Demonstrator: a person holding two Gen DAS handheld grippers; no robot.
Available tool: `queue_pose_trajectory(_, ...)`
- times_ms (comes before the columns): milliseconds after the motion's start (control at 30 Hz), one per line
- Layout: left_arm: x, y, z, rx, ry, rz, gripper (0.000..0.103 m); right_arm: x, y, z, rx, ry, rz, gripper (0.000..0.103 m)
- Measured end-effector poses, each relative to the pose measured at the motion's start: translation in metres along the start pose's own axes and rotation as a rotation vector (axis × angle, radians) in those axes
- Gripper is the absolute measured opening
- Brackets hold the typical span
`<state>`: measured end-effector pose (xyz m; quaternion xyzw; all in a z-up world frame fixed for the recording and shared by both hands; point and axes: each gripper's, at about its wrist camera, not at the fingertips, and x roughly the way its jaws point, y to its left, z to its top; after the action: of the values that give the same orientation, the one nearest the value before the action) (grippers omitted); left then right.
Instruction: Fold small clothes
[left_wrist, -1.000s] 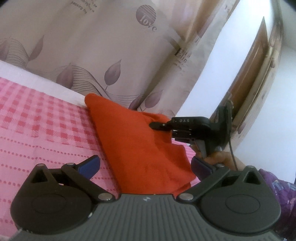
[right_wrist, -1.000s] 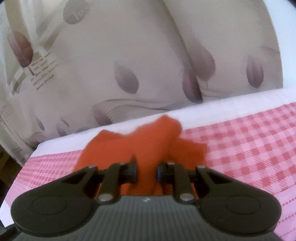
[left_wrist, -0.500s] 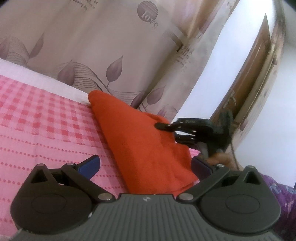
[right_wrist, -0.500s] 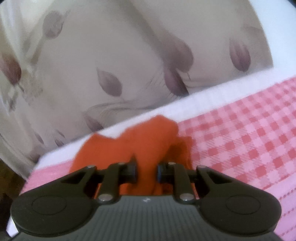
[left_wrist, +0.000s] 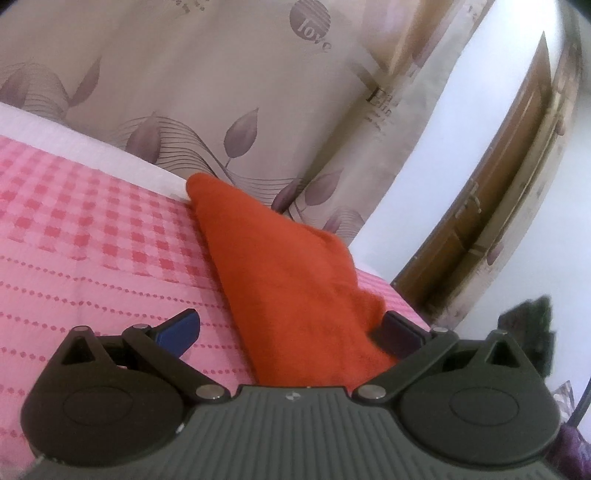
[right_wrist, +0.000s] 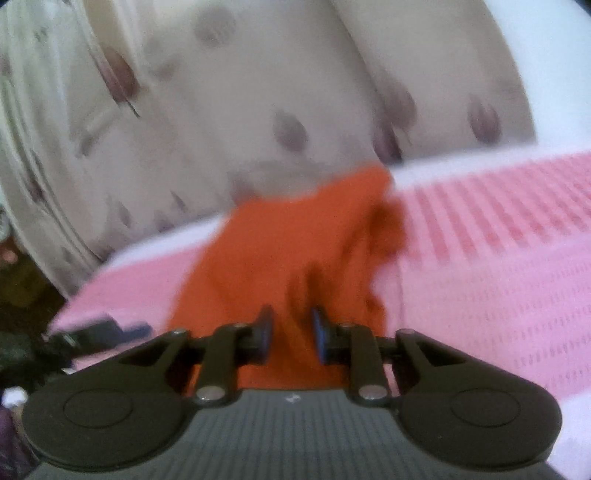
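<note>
Right tongs (right_wrist: 290, 332) clenched on the orange cloth (left_wrist: 291, 280) over the pink checked bedspread (left_wrist: 92, 236); left tongs (left_wrist: 291, 328) spread wide, released.

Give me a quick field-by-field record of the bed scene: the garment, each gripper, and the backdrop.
Garment: orange cloth, bunched, not yet folded flat
Surface: pink checked sheet
Left gripper: jaws wide open, cloth lying between them
Right gripper: jaws closing on a fold of the cloth
Backdrop: leaf-print curtain
</note>
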<state>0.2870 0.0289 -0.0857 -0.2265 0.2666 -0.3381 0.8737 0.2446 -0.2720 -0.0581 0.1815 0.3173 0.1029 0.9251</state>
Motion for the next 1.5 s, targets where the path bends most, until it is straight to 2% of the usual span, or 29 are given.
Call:
queue_pose_trajectory(100,-0.001,0.002,0.001,-0.014,-0.001,0.011,0.103,-0.009,-0.024,-0.009,0.152,-0.013,0.022,0.007)
queue_pose_trajectory(167,0.0,0.003,0.001,-0.019,0.0,0.013,0.103,-0.015,-0.031,-0.01,0.19,-0.01,0.022,0.007)
queue_pose_trajectory(233,-0.001,0.003,0.001,-0.017,0.001,0.013,0.103,-0.016,-0.034,-0.01,0.197,0.015,0.062,0.007)
queue_pose_trajectory(367,0.0,0.002,0.001,-0.015,-0.001,0.016,0.103,-0.024,-0.033,-0.006,0.19,-0.017,0.069,0.012)
queue_pose_trajectory(433,0.001,0.001,0.001,-0.015,0.0,0.015,0.103,-0.03,-0.029,-0.001,0.169,-0.047,0.05,0.019)
queue_pose_trajectory(467,0.001,0.001,0.001,-0.014,0.002,0.015,0.103,-0.029,-0.027,0.002,0.157,-0.048,0.047,0.035)
queue_pose_trajectory(500,0.001,0.001,0.001,-0.013,0.002,0.015,0.103,-0.026,-0.026,0.005,0.149,-0.045,0.049,0.06)
queue_pose_trajectory(567,0.002,0.001,0.002,-0.012,0.003,0.019,0.103,-0.024,-0.023,0.009,0.134,-0.065,0.036,0.088)
queue_pose_trajectory(833,0.004,0.0,0.001,0.008,0.016,0.05,0.103,0.013,-0.023,0.019,0.076,-0.007,0.005,0.087)
queue_pose_trajectory(900,0.005,0.0,0.002,0.009,0.022,0.06,0.103,0.018,-0.02,0.017,0.046,0.002,-0.011,0.081)
queue_pose_trajectory(967,0.005,0.0,0.002,0.011,0.027,0.069,0.103,0.021,-0.015,0.016,0.007,0.015,-0.033,0.067)
queue_pose_trajectory(1267,0.009,-0.003,0.002,0.041,0.042,0.135,0.103,0.021,-0.008,0.013,-0.028,0.015,-0.076,0.066)
queue_pose_trajectory(1500,0.012,-0.006,0.002,0.072,0.057,0.179,0.103,0.017,-0.014,0.013,0.018,0.002,-0.057,0.066)
